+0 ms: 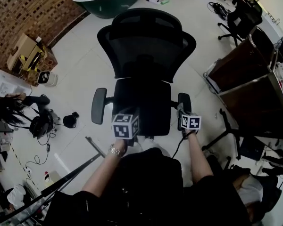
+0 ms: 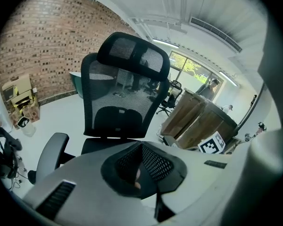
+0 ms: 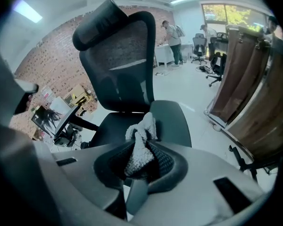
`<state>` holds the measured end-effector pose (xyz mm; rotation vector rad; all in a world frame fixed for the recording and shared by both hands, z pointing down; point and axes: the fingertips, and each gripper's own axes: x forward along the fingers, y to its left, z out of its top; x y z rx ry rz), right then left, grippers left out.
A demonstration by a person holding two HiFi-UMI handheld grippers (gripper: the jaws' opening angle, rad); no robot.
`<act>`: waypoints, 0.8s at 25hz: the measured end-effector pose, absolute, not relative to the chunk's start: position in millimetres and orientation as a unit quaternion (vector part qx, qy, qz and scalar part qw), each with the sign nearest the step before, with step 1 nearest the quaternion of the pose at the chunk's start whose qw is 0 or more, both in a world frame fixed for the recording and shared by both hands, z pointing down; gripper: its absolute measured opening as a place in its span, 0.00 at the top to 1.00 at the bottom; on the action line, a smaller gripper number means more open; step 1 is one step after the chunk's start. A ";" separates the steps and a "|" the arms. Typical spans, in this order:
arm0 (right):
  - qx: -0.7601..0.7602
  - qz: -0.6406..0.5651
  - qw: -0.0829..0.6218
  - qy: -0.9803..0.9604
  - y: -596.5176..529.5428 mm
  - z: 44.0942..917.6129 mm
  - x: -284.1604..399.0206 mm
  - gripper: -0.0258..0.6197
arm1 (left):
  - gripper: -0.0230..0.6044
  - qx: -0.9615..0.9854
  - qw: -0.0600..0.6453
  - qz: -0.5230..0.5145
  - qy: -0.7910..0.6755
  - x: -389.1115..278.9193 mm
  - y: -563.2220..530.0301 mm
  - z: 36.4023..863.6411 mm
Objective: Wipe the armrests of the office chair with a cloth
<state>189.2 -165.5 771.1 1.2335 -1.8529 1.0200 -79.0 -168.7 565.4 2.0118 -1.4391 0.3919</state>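
Note:
The black office chair (image 1: 146, 55) faces me, with its left armrest (image 1: 99, 106) and right armrest (image 1: 184, 102) on either side of the seat. My right gripper (image 1: 186, 117) hangs at the near end of the right armrest. In the right gripper view it (image 3: 140, 147) is shut on a whitish knitted cloth (image 3: 141, 140), and the cloth's top lies just over the armrest pad (image 3: 174, 121). My left gripper (image 1: 126, 121) is over the seat's front edge, jaws together with nothing in them (image 2: 141, 149). The left armrest (image 2: 49, 154) sits off to its left, apart from it.
Brown wooden cabinets on a cart (image 1: 254, 88) stand close on the right. Cardboard boxes (image 1: 28, 51), headphones and cables (image 1: 40, 124) lie on the floor at left. A thin pole (image 1: 61, 178) slants across the near left. Other chairs (image 1: 240, 18) and a person (image 3: 172, 32) are farther back.

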 end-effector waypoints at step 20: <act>0.510 0.340 0.318 -0.723 -242.7 723.0 205.4 0.86 | 0.95 0.811 0.299 0.185 -0.468 -13.0 -176.1 559.6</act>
